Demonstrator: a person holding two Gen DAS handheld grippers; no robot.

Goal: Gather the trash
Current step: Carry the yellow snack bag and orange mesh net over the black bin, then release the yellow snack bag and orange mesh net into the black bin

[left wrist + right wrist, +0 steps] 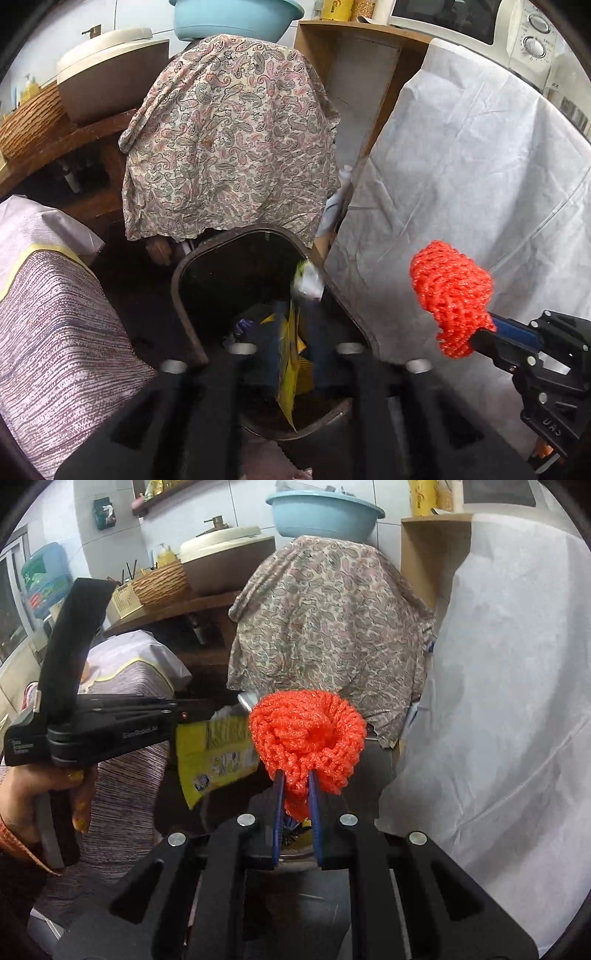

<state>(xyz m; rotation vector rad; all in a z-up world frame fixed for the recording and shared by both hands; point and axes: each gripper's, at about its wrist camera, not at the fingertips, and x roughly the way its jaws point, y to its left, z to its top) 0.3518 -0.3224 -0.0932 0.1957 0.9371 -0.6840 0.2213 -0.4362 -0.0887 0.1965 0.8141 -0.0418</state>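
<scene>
1. Right tool (295, 794): its two blue-edged fingers (277, 812) are seen closed on the lower part of an orange mesh net (308, 738); the bunched bulk of the net stands above and beyond the fingertips. In the left wrist view the same net (452, 295) is shown at the end of the right tool (476, 338), to the right of the bin.
2. Left tool (236, 710): it is seen side-on in the right wrist view, held in a hand (40, 794), with a yellow printed wrapper (214, 753) hanging from its tip; the grip appears closed on the wrapper, though the fingertips are partly hidden by the net.
3. In the left wrist view the yellow wrapper (291, 365) is seen edge-on between the left tool's fingers, directly above the opening of a dark trash bin (184, 295), in which further scraps are visible.
4. To the right of the bin a white sheet (461, 166) is draped over a tall form.
5. Behind the bin a paisley cloth (232, 136) is draped, with a light blue basin (232, 18) resting above it.
</scene>
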